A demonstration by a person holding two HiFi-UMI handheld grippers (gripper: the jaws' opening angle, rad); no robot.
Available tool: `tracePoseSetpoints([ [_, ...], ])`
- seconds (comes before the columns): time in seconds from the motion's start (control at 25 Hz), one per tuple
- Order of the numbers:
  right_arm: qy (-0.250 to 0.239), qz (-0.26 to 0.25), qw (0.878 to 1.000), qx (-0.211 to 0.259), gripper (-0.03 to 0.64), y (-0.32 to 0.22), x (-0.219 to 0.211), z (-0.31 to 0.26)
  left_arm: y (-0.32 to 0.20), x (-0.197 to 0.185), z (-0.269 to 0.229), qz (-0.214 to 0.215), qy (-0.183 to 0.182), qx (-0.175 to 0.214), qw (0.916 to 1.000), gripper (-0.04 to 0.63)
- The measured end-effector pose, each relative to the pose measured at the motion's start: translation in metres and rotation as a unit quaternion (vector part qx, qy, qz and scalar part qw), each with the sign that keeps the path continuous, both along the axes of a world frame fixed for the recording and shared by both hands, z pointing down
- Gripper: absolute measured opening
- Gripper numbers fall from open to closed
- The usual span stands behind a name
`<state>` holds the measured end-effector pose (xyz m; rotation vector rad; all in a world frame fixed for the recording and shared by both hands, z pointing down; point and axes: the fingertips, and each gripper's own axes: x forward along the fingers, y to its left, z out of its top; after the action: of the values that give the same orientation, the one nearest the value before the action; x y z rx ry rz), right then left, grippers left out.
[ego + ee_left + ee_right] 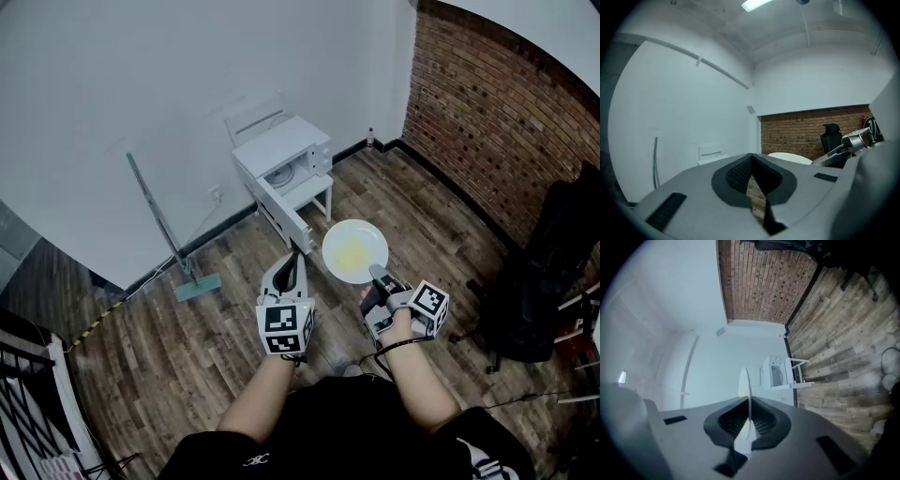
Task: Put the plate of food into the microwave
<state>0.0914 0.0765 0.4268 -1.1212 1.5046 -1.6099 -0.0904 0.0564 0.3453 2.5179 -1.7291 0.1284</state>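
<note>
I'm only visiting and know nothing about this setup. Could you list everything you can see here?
microwave: one, white, door open, on a stand at the white wall
stand: one, white, under the microwave
plate: one, white, held in the air in front of the microwave
food: one patch, yellow, on the plate
mop: one, grey handle, pale green head, leaning on the wall left of the microwave
bottle: one, small, pale, on the floor in the corner by the brick wall
chair: one, black, far right
left gripper: one, white-grey, jaws together, empty
right gripper: one, white-grey, closed on the plate's near edge
</note>
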Motion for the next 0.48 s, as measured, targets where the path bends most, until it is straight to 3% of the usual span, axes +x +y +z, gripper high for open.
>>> tracePoseSetpoints([
  [0.16,0.002,-0.001,1.0,0.012,0.021,-0.005,0.003,-0.001,-0.005,0.007,0.002,0.004,-0.004,0.0,1.0,-0.009],
  [0.32,-0.01,0.003,1.0,0.02,0.021,-0.009,0.002,-0.001,-0.008,0.004,0.002,-0.005,-0.038,0.014,0.9992,-0.009],
  [0.48,-0.01,0.008,1.0,0.009,0.021,-0.014,0.006,0.002,-0.014,0.007,0.005,-0.005,-0.031,0.007,0.9995,-0.009],
])
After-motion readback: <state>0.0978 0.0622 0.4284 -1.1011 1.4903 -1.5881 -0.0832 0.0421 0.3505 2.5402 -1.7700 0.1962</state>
